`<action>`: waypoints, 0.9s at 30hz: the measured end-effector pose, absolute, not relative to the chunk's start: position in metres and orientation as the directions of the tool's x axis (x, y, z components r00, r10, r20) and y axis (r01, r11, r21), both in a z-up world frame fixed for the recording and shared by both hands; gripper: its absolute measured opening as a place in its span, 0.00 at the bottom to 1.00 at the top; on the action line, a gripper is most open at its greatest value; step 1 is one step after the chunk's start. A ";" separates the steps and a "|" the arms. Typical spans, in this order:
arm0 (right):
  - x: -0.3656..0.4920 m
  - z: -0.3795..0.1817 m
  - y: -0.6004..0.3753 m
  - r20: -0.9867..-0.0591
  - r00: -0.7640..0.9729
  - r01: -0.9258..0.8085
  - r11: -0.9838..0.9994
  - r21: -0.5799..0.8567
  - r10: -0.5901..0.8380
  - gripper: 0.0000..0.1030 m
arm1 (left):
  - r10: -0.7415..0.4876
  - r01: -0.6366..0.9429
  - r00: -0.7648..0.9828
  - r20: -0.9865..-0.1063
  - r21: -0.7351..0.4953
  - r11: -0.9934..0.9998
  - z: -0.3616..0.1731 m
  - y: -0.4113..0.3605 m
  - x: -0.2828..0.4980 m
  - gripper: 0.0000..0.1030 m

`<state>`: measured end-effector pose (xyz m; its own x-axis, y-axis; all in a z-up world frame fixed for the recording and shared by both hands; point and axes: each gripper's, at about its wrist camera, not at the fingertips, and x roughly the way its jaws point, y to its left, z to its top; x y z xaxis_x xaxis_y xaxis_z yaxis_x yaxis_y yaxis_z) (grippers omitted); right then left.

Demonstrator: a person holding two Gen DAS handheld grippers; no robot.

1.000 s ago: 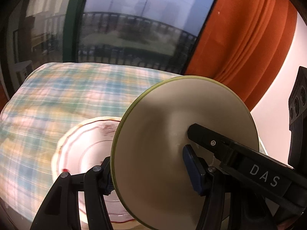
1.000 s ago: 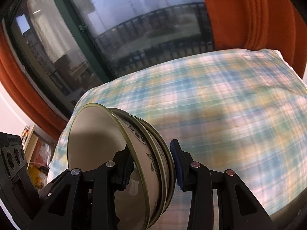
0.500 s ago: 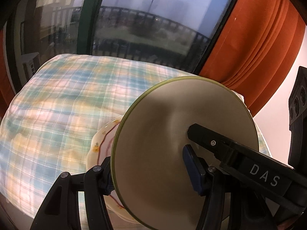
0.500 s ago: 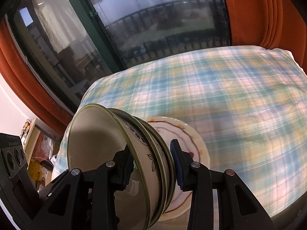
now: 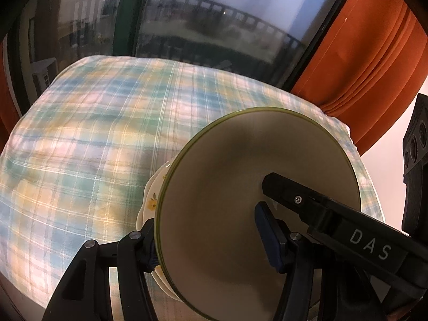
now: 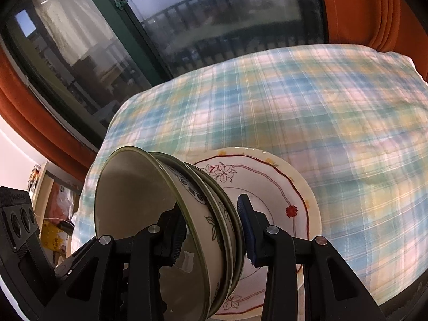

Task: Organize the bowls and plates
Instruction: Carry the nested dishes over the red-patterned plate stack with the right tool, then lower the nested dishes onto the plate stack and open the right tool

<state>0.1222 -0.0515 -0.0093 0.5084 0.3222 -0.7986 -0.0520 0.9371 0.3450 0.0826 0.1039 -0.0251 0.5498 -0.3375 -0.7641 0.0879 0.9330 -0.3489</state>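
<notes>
One stack of bowls [image 6: 165, 214], one floral plate [image 6: 267, 187], two hand-held grippers [image 5: 208, 243] [image 6: 211, 230], one plaid cloth [image 6: 321, 107].

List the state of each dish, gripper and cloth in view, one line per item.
Stack of olive-rimmed ceramic bowls: nested, tilted, clamped at both sides of the rim.
Flowered white plate with red line: flat on the cloth, beneath the bowls.
Left gripper: shut on the bowls' rim.
Right gripper: shut on the bowls' rim.
Pastel plaid tablecloth: spread out, slightly wrinkled.
</notes>
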 end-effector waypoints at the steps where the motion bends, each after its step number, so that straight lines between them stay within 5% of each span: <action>1: 0.123 -0.011 -0.051 -0.803 0.503 -0.047 0.937 0.345 0.321 0.39 | -0.337 0.091 0.554 -0.761 -0.347 0.933 -0.024 0.103 0.083 0.59; 27: 0.137 -0.019 -0.073 -0.824 0.532 0.044 0.966 0.255 0.194 0.40 | -0.390 0.217 0.536 -0.749 -0.324 0.921 -0.034 0.074 0.108 0.58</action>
